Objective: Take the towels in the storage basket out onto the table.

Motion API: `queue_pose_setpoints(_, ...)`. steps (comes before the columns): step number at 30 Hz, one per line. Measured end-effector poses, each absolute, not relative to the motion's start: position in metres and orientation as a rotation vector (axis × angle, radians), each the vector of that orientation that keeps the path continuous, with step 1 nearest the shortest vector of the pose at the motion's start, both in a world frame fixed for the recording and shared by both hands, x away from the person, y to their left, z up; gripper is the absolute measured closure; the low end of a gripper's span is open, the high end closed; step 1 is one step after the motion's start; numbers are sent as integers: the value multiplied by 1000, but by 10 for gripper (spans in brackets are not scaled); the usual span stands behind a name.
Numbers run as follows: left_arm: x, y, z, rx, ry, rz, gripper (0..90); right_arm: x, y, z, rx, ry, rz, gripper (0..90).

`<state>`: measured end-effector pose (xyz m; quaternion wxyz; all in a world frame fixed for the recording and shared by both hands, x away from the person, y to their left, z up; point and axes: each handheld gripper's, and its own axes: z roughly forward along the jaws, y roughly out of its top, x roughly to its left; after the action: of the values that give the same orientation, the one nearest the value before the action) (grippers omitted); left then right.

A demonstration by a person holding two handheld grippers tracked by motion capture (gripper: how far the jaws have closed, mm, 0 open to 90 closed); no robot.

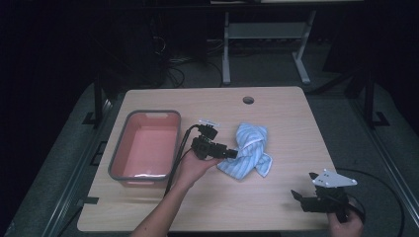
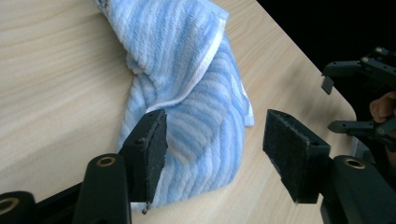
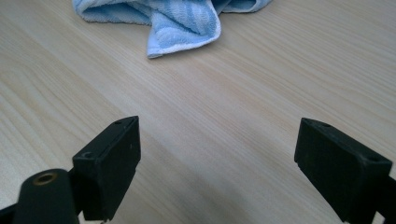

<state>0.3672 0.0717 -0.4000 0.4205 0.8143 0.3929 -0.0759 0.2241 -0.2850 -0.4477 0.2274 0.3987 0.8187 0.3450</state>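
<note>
Towel (image 2: 187,93) lies apparently untouched between left hand-held gripper's (image 2: 212,140) parted jaws.

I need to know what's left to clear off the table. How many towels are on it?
1. A crumpled blue-and-white striped towel lies near the middle of the table, right of the pink tub, with the left gripper at its edge. Its folds could hide another.

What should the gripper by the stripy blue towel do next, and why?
Probably ease the left gripper forward a little and close it on the towel. Its jaws stand open at the towel's near edge, pressing nothing yet, and the pink bin sits beside it.
</note>
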Motion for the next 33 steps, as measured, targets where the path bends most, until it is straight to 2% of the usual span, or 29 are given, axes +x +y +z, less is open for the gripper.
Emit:
queue_pose_setpoints(18, 340, 97, -398, 2017, 960, -184, 280, 224, -284, -448, 1099, 2260, 940, 139)
queue_pose_setpoints(33, 317, 112, -399, 1992, 936, -180, 259, 223, -285, -449, 1103, 2256, 927, 139)
